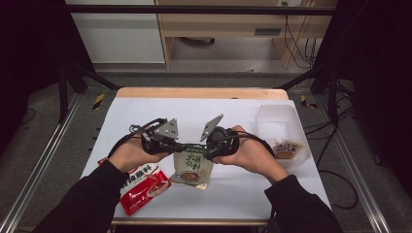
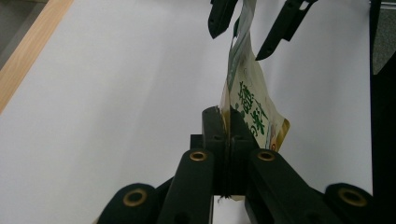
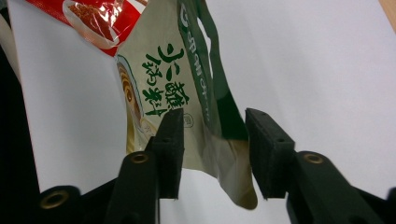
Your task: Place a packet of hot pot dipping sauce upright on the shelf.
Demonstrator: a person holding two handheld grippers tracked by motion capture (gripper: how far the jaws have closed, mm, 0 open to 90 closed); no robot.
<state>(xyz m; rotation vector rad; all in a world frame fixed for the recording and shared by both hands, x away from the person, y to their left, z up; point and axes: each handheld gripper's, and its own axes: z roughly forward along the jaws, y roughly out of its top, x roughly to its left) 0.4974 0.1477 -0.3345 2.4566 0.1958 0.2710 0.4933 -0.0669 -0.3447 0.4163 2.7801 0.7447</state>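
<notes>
A beige sauce packet (image 1: 193,167) with green print hangs by its top edge between my two grippers, just above the white table. My left gripper (image 1: 180,145) is shut on one top corner of the packet (image 2: 254,107), its pads (image 2: 215,126) pressed flat together on the film. My right gripper (image 1: 204,147) faces it from the other side. In the right gripper view the jaws (image 3: 215,126) stand apart around the packet's dark green top strip (image 3: 205,84), and neither pad presses on it. The left gripper view shows the right gripper's jaw tips (image 2: 236,46) straddling the far end of the packet.
A red snack packet (image 1: 143,187) lies flat at the front left, partly under the left forearm. A clear plastic container (image 1: 277,116) sits at the right edge with a small brown-labelled packet (image 1: 285,148) beside it. The table's wooden far edge (image 1: 199,92) runs behind.
</notes>
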